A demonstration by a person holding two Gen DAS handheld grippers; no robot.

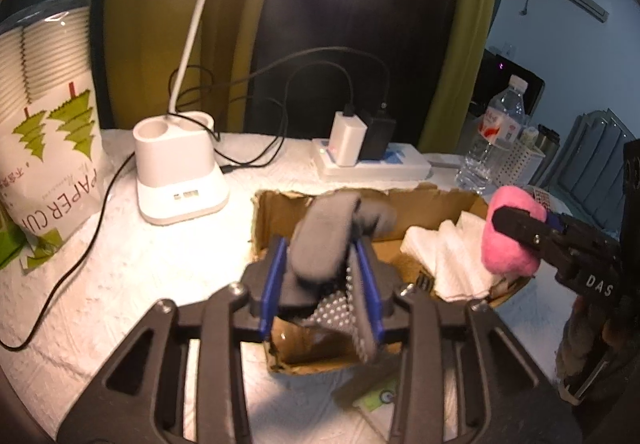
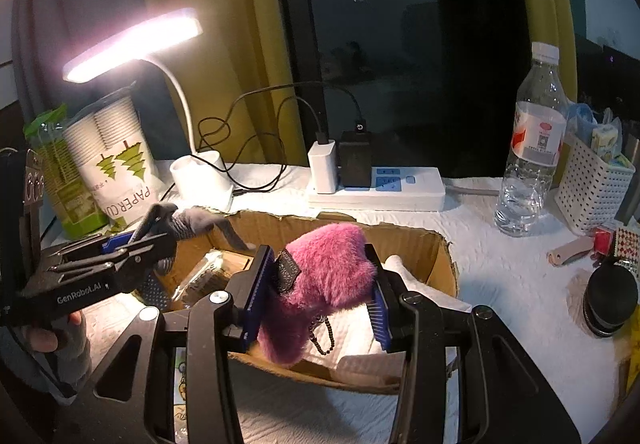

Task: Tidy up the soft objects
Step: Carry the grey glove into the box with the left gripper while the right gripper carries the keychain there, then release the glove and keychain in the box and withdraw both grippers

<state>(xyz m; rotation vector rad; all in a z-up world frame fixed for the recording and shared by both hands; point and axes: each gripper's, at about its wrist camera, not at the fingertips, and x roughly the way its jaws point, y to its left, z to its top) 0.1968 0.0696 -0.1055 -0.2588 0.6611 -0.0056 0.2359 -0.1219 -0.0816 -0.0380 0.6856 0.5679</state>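
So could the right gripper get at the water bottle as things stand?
Probably not yet: the right gripper is full, its fingers clamped on the pink plush over the cardboard box. The path to the water bottle looks free.

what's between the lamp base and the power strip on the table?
Only black cables looped on the white table cover between lamp base and power strip; nothing else. Clearest in the right wrist view.

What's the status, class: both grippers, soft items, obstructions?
Left gripper jaws around grey glove, over cardboard box. Right gripper clamps pink plush above box. Nothing blocking.
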